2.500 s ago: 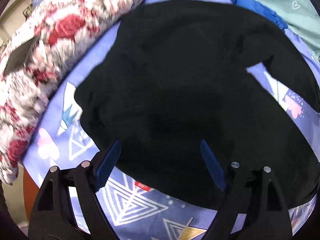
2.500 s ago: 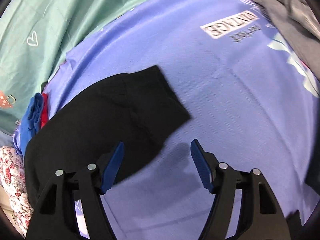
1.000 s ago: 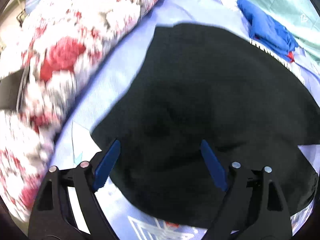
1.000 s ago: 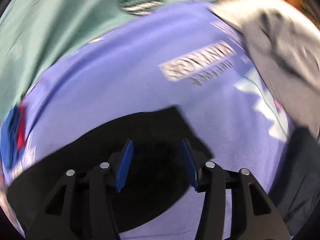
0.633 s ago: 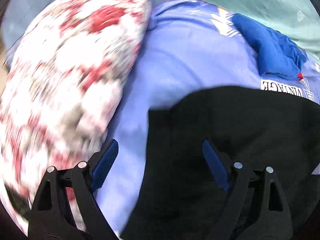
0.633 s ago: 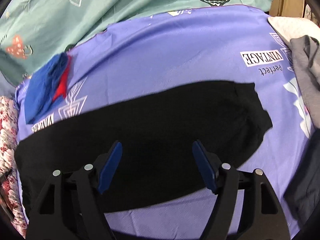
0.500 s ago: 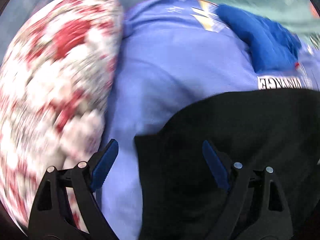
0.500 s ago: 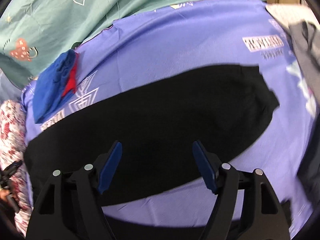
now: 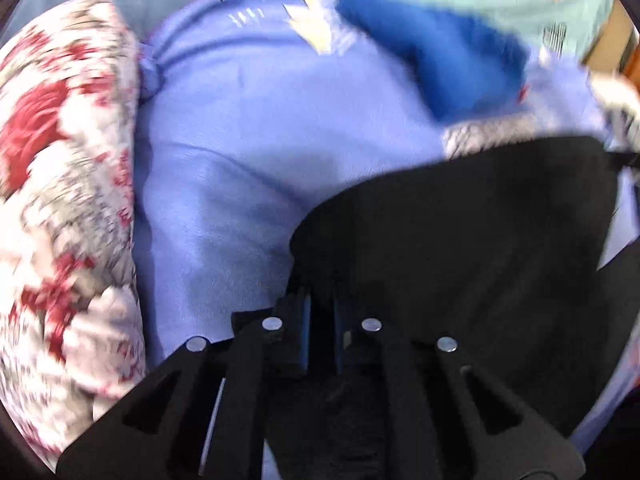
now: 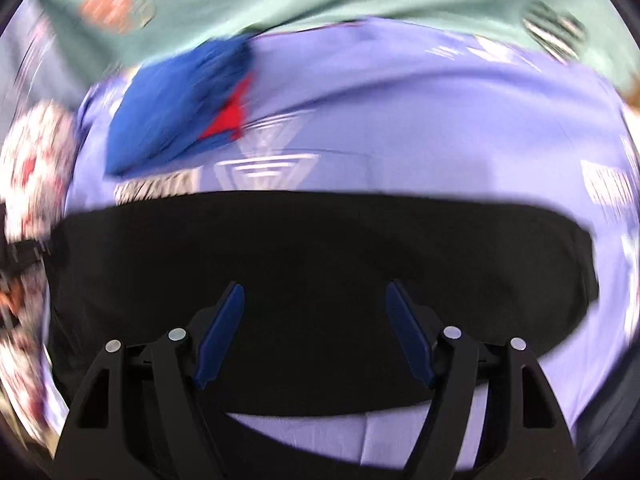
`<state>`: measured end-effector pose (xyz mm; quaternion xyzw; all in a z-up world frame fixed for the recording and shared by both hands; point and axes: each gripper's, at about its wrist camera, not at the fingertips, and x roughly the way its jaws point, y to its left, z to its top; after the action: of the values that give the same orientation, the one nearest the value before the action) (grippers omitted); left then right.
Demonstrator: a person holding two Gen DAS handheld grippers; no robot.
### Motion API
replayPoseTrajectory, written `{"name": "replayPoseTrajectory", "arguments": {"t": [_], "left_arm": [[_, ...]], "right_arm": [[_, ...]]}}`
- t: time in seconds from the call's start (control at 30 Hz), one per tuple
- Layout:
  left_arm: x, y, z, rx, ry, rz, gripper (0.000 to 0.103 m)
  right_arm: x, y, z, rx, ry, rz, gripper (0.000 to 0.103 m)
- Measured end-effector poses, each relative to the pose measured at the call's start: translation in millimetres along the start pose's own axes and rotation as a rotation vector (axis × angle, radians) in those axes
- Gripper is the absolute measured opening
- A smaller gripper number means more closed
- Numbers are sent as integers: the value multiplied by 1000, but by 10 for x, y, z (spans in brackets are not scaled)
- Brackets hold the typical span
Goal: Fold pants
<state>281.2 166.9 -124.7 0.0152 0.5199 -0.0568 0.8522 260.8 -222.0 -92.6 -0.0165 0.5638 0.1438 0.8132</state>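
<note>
Black pants (image 10: 320, 248) | left gripper (image 9: 320, 320) clamps edge | right gripper (image 10: 314, 320) spread above

The left gripper (image 9: 320, 330) was seen with its two blue-padded fingers (image 9: 305, 330) drawn almost together, a fold of the black pants (image 9: 460, 240) pinched between them. The right gripper (image 10: 316, 334) was held with its fingers (image 10: 218, 336) spread wide apart, nothing being gripped, and was poised above the dark cloth.

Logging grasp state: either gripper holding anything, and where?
Left gripper is shut on the black pants at their near left edge. Right gripper is open, holding nothing.
</note>
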Motion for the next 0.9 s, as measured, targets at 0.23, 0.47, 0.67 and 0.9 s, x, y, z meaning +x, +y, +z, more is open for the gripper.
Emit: {"name": "replayPoseTrajectory", "arguments": {"t": [0.23, 0.47, 0.67, 0.9], "left_arm": [[-432, -52, -98, -56, -111, -56, 8], [-596, -106, -166, -59, -145, -63, 8], [-618, -111, -175, -73, -129, -39, 8], [-968, -141, -268, -77, -145, -44, 8]], "right_arm": [[615, 592, 449, -364, 97, -77, 73], [924, 720, 648, -460, 175, -44, 57], [836, 682, 657, -450, 189, -3, 3], [-310, 296, 349, -267, 45, 274, 3]]}}
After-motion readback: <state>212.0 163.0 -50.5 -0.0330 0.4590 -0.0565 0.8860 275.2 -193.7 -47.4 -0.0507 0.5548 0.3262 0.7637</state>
